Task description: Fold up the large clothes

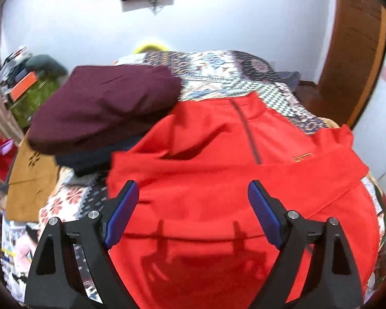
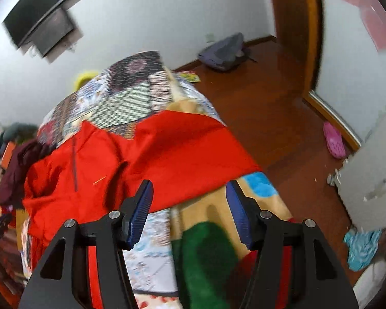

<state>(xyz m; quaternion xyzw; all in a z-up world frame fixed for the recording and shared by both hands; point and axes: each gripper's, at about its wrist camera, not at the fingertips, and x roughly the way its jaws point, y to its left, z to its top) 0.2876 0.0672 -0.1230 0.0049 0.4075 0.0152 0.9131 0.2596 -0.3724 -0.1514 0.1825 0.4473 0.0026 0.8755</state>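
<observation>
In the left wrist view, a folded maroon garment (image 1: 103, 108) lies at centre left on top of a dark one, its right edge touching the red jacket (image 1: 218, 167) that fills the middle and lower frame, spread over a patterned bedspread (image 1: 218, 72). A short zip runs down from the jacket's collar. The left gripper (image 1: 193, 213) hangs above the red cloth, fingers wide apart, nothing between them — only their shadow falls on the fabric.

In the right wrist view, the jacket (image 2: 154, 159) lies from centre left to middle. The right gripper (image 2: 189, 213) is at lower centre, fingers apart and empty, over the jacket's lower edge and a colourful blanket (image 2: 260, 188). A pink shoe (image 2: 334, 139) sits on the wooden floor (image 2: 270, 108) at right.
</observation>
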